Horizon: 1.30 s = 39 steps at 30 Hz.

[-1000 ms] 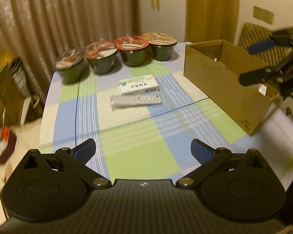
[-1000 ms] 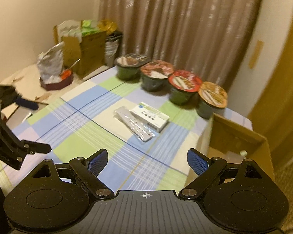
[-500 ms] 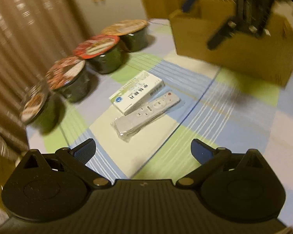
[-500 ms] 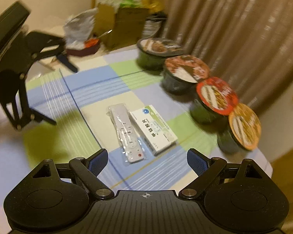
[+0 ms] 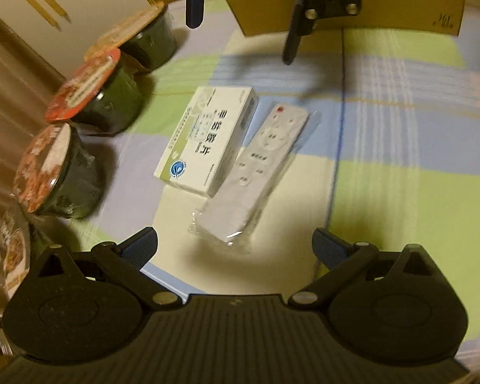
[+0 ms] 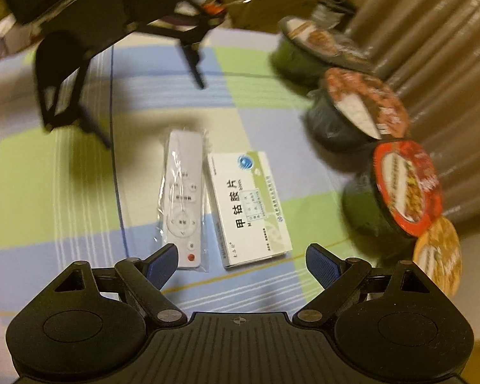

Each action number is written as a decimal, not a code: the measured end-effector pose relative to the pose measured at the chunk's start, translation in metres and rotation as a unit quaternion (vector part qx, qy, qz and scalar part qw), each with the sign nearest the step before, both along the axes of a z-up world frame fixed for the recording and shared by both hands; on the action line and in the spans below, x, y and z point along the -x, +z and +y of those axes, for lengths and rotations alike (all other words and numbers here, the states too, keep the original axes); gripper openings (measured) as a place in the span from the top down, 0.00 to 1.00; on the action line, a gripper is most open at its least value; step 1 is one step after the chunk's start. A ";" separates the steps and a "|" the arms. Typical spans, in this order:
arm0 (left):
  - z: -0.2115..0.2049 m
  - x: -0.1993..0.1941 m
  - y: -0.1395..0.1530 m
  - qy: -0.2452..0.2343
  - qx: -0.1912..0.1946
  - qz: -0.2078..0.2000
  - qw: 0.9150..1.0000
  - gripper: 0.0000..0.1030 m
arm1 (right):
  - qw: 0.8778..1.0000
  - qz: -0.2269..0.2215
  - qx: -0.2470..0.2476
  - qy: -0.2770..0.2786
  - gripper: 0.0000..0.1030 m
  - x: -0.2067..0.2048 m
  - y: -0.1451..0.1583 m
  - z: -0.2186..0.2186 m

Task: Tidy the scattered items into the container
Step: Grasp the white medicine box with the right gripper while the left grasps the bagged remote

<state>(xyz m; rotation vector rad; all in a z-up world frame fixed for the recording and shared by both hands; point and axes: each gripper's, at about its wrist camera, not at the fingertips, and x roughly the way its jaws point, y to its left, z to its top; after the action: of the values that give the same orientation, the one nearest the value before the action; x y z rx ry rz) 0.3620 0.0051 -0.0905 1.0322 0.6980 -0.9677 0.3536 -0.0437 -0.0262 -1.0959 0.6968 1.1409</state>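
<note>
Remote (image 5: pixel 252 172) and medicine box (image 5: pixel 208 140) lie between 2 spread grippers.

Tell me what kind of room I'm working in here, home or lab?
Most likely a room in a home. The table wears a checked tablecloth, long curtains hang behind it, and household items lie about: instant noodle bowls, a medicine box and a bagged remote control.

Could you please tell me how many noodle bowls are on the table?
4, in a row along the curtain side: one with an orange lid, a red-lidded one, another, and the farthest.
</note>
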 end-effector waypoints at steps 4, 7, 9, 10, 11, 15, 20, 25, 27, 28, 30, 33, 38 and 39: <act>-0.008 -0.022 -0.009 -0.005 -0.014 0.026 1.000 0.08 | 0.999 0.004 0.024 0.021 0.10 -0.010 -0.014 0.009; -0.014 -0.030 -0.014 -0.021 -0.014 0.046 0.999 0.09 | 0.999 0.003 0.031 0.022 0.10 -0.021 -0.022 0.017; -0.018 -0.034 -0.017 -0.027 -0.021 0.058 0.998 0.12 | 0.999 0.002 0.034 0.022 0.10 -0.027 -0.025 0.023; -0.020 -0.036 -0.018 -0.028 -0.024 0.065 0.997 0.13 | 0.999 0.003 0.034 0.023 0.10 -0.029 -0.026 0.025; -0.022 -0.038 -0.020 -0.028 -0.027 0.072 0.997 0.13 | 0.999 0.004 0.035 0.025 0.10 -0.031 -0.027 0.028; -0.025 -0.046 -0.018 -0.027 -0.027 0.100 0.994 0.25 | 0.998 0.007 0.048 0.033 0.29 -0.039 -0.033 0.041; -0.026 -0.052 -0.015 -0.032 -0.040 0.129 0.990 0.49 | 0.998 0.020 0.053 0.038 0.29 -0.047 -0.039 0.054; -0.021 -0.046 -0.012 -0.055 -0.056 0.138 0.987 0.60 | 0.997 0.032 0.053 0.038 0.28 -0.055 -0.040 0.063; -0.017 -0.040 -0.011 -0.067 -0.057 0.138 0.987 0.61 | 0.997 0.039 0.051 0.035 0.28 -0.058 -0.040 0.066; -0.016 -0.037 -0.010 -0.073 -0.055 0.137 0.986 0.62 | 0.997 0.042 0.050 0.033 0.28 -0.059 -0.039 0.067; -0.011 -0.029 -0.009 -0.083 -0.055 0.134 0.986 0.62 | 0.997 0.048 0.046 0.029 0.28 -0.061 -0.039 0.071; -0.004 -0.014 -0.012 -0.101 -0.061 0.127 0.985 0.62 | 0.997 0.068 0.036 0.013 0.28 -0.066 -0.040 0.077; 0.011 0.008 -0.014 -0.117 -0.068 0.126 0.983 0.62 | 0.996 0.083 0.019 -0.006 0.24 -0.070 -0.038 0.080; 0.014 0.012 -0.014 -0.118 -0.068 0.126 0.983 0.62 | 0.997 0.077 0.018 -0.006 0.16 -0.068 -0.037 0.081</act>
<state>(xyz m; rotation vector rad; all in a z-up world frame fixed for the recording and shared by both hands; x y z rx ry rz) 0.3501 0.0196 -0.1049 1.1406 0.8735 -1.2873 0.4221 0.0376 -0.0636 -1.0401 0.8465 1.2164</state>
